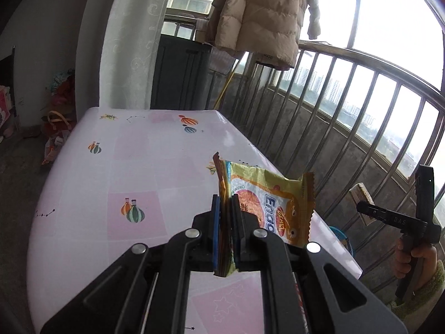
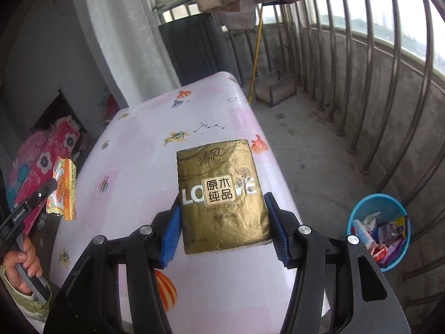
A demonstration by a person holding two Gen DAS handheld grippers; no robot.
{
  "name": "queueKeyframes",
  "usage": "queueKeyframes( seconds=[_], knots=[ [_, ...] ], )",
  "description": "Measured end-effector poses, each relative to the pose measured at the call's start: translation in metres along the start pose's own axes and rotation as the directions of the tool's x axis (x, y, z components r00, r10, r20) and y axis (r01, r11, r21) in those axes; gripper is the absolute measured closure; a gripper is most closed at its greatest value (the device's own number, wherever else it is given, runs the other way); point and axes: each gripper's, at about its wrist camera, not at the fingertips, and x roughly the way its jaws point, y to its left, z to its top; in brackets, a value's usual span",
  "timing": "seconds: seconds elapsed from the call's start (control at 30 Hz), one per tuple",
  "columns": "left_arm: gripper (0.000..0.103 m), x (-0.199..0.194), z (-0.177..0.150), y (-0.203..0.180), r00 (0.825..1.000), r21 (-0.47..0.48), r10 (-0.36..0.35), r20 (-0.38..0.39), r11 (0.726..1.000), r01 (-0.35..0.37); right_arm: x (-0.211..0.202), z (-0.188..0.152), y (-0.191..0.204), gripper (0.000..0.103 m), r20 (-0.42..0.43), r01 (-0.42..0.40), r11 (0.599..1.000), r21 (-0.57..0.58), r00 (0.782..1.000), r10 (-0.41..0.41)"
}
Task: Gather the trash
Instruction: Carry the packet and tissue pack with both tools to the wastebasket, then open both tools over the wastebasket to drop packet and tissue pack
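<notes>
While the left gripper [image 1: 225,217] pinches a yellow-orange snack wrapper [image 1: 267,203] nearly flat at lower centre, only "Enaa" reads on it, the rest folded away. Lower centre in the right view, the right gripper [image 2: 222,214] clamps, half-spread, a gold tissue pack [image 2: 222,194] marked "LOVE" over the pink table [image 2: 133,139]. Lower right stands a blue basket [image 2: 358,208] with blurred litter.

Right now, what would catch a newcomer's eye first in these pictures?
The gold tissue pack clamped in the right gripper above the pink table. Next, the yellow snack wrapper pinched in the left gripper. On the floor by the railing stands a blue trash basket, partly filled.
</notes>
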Motion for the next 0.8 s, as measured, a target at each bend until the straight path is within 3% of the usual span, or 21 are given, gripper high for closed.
queueKeyframes(
  seconds=[0.17, 0.33, 0.57, 0.67, 0.8],
  knots=[
    [0.096, 0.055, 0.033, -0.079, 0.981, 0.151, -0.167, -0.094, 0.972, 0.180, -0.039, -0.008, -0.091, 0.050, 0.079, 0.117, 0.962, 0.247, 0.987, -0.140],
    [0.096, 0.124, 0.043, -0.177, 0.926, 0.243, -0.281, -0.252, 0.908, 0.341, -0.047, -0.037, -0.159, 0.050, 0.068, 0.140, 0.875, 0.464, 0.979, -0.193],
    [0.095, 0.236, 0.025, -0.311, 0.830, 0.326, -0.274, -0.485, 0.824, 0.463, -0.018, -0.070, -0.236, 0.050, 0.026, 0.109, 0.737, 0.668, 0.985, -0.170],
    [0.095, 0.285, 0.008, -0.358, 0.804, 0.361, -0.229, -0.549, 0.802, 0.475, -0.001, -0.075, -0.263, 0.050, 0.022, 0.096, 0.690, 0.718, 0.987, -0.159],
    [0.095, 0.347, -0.018, -0.406, 0.763, 0.358, -0.187, -0.619, 0.797, 0.486, 0.018, -0.076, -0.291, 0.050, 0.021, 0.091, 0.644, 0.759, 0.986, -0.164]
  ],
)
